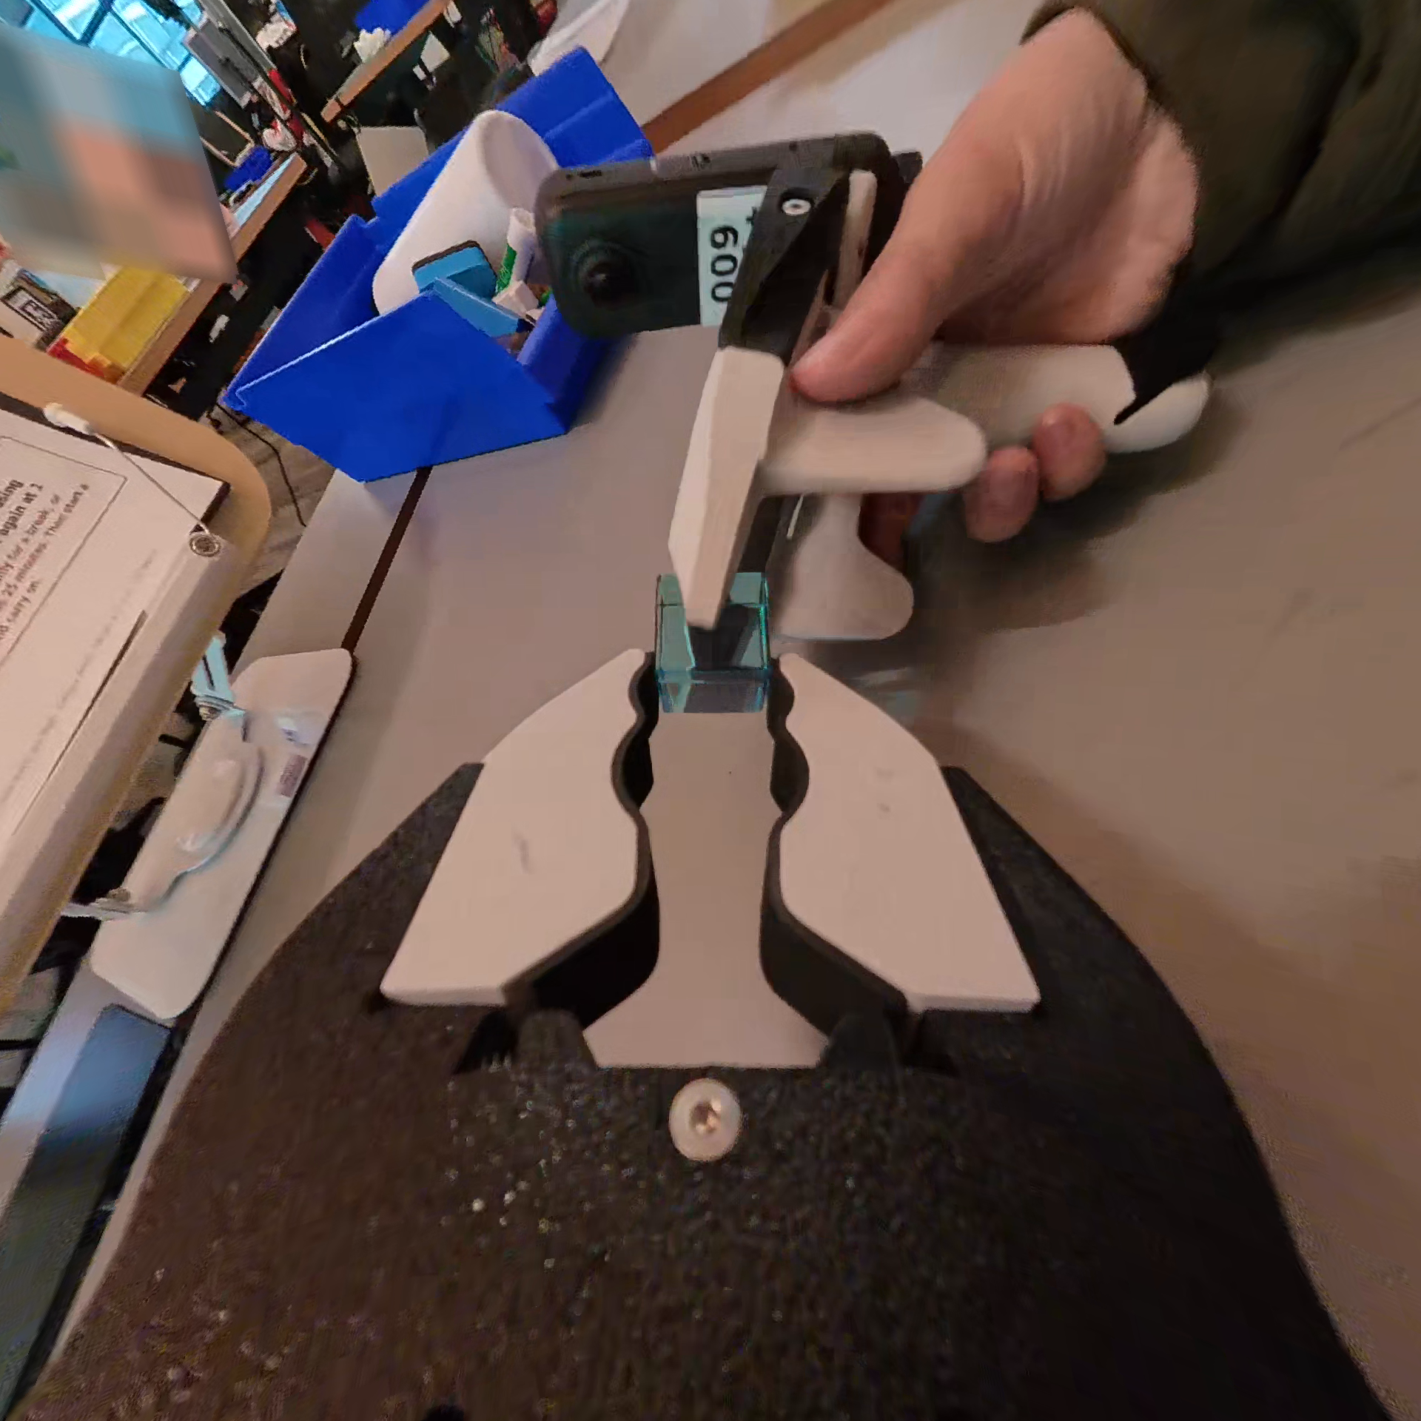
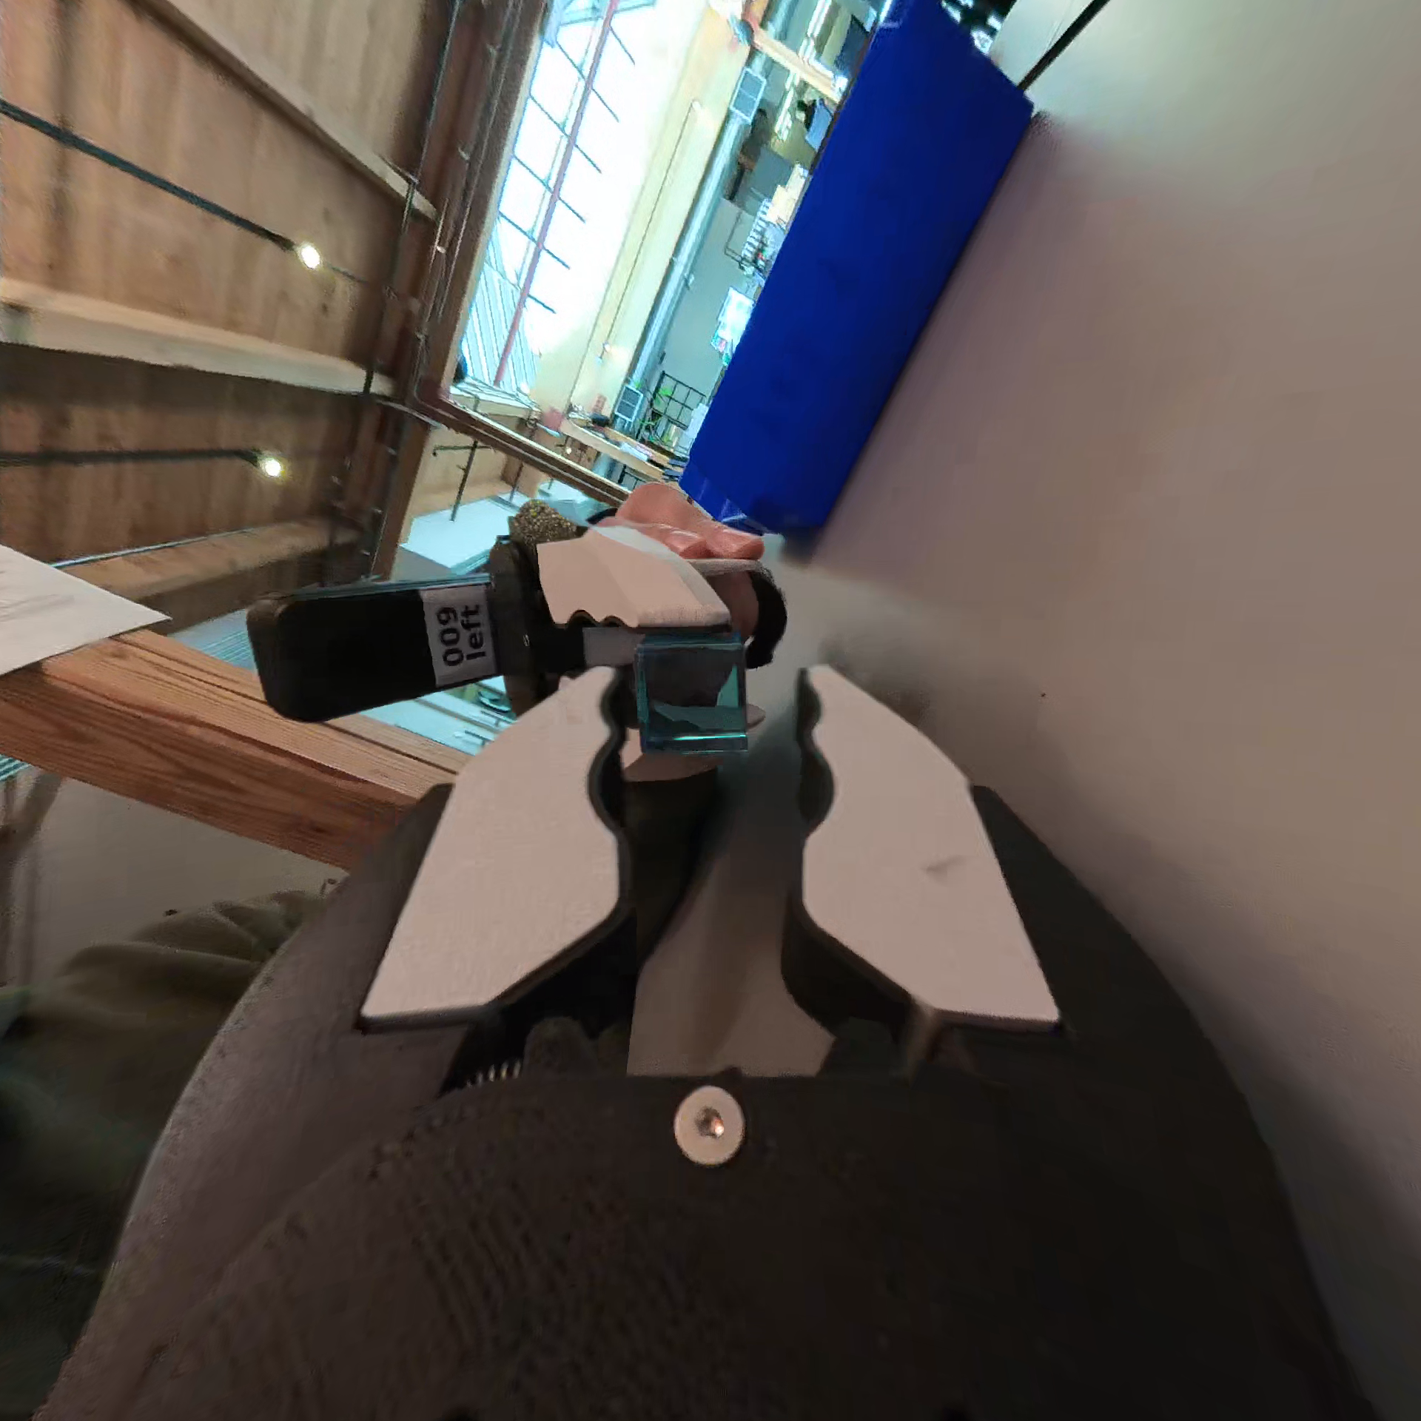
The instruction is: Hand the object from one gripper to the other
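Observation:
A small clear teal cube (image 1: 711, 677) sits between the tips of my left gripper (image 1: 711, 670), which is shut on it above the grey table (image 1: 1153, 807). My right gripper (image 1: 769, 619), held by a hand, comes in from the upper right. Its fingers are open, one in front of the cube and one behind it. In the right wrist view the cube (image 2: 692, 707) lies between my right gripper's (image 2: 706, 684) spread fingers, close to the left finger, with a gap on the right. The left gripper (image 2: 719, 669) clamps the cube from above and below.
A blue bin (image 1: 400, 392) with a white roll and small items stands at the back left; it also shows in the right wrist view (image 2: 846, 269). A printed sheet on a stand (image 1: 77, 584) is at the left edge. A wooden beam (image 2: 192, 738) shows at left. Left and right tips are no more than a few centimetres apart.

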`<state>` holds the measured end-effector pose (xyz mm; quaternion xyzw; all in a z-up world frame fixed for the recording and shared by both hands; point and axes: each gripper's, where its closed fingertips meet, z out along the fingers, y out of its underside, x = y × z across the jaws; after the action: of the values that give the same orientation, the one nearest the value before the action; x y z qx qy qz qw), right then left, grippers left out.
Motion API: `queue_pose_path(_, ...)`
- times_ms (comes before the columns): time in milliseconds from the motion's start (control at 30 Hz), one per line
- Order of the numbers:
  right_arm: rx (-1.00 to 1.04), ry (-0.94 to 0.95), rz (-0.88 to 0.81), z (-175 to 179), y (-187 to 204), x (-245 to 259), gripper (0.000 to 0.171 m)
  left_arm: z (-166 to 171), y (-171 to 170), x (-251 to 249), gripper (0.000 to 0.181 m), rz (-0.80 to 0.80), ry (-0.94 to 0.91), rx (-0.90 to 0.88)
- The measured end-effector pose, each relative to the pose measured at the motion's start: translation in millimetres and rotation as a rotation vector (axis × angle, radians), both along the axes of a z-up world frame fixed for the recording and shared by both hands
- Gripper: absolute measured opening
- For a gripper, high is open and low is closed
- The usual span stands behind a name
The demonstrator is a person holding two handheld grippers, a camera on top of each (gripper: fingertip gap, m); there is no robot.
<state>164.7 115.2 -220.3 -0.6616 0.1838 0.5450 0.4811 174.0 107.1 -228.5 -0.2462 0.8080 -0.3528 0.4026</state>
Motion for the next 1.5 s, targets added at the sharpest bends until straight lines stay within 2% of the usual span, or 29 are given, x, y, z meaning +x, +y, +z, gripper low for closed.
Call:
queue_pose_path(33,0.016,0.002,0.003,1.1,-0.5,-0.3,0.027,-2.1,0.8,0.5,0.026,0.006,0.003,0.021)
queue_pose_path(167,0.030,0.016,-0.004,4.2,2.3,1.8,0.026,3.1,2.1,2.7,0.026,0.021,-0.039,-0.012)
queue_pose_path(300,0.107,0.241,-0.029,26.4,1.9,9.4,0.026,25.9,3.3,5.7,0.028,0.049,-0.183,-0.118)
queue_pose_path(433,0.126,0.435,-0.101,32.1,2.8,24.3,0.026,37.2,2.6,8.4,0.047,0.075,-0.337,-0.068)
queue_pose_path(533,0.166,0.516,-0.145,37.3,3.1,31.3,0.026,41.7,0.4,14.7,0.048,0.149,-0.406,-0.034)
queue_pose_path(700,0.233,0.588,-0.174,46.0,2.9,32.0,0.026,39.2,-3.2,24.6,0.047,0.288,-0.425,0.032)
queue_pose_path(867,0.249,0.572,-0.178,45.9,4.6,25.9,0.026,43.2,6.7,26.4,0.031,0.422,-0.446,0.099)
queue_pose_path(1033,0.262,0.380,-0.132,44.3,3.6,20.0,0.027,44.0,11.5,24.1,0.029,0.365,-0.368,-0.010)
queue_pose_path(1133,0.298,0.191,-0.070,48.7,-3.2,18.2,0.044,48.6,7.9,15.8,0.029,0.208,-0.286,-0.157)
queue_pose_path(1200,0.359,-0.029,-0.051,53.9,-9.4,14.7,0.054,50.0,0.3,4.8,0.029,0.063,-0.191,-0.297)
queue_pose_path(1300,0.394,-0.503,-0.037,42.6,-14.8,6.6,0.080,51.5,-14.8,-17.8,0.029,-0.157,0.008,-0.526)
queue_pose_path(1367,0.461,-0.708,-0.008,41.3,-20.9,-3.9,0.075,50.4,-23.6,-30.6,0.029,-0.265,0.125,-0.636)
queue_pose_path(1500,0.569,-0.736,0.037,51.8,-27.5,-26.2,0.049,41.9,-33.1,-36.4,0.029,-0.325,0.190,-0.659)
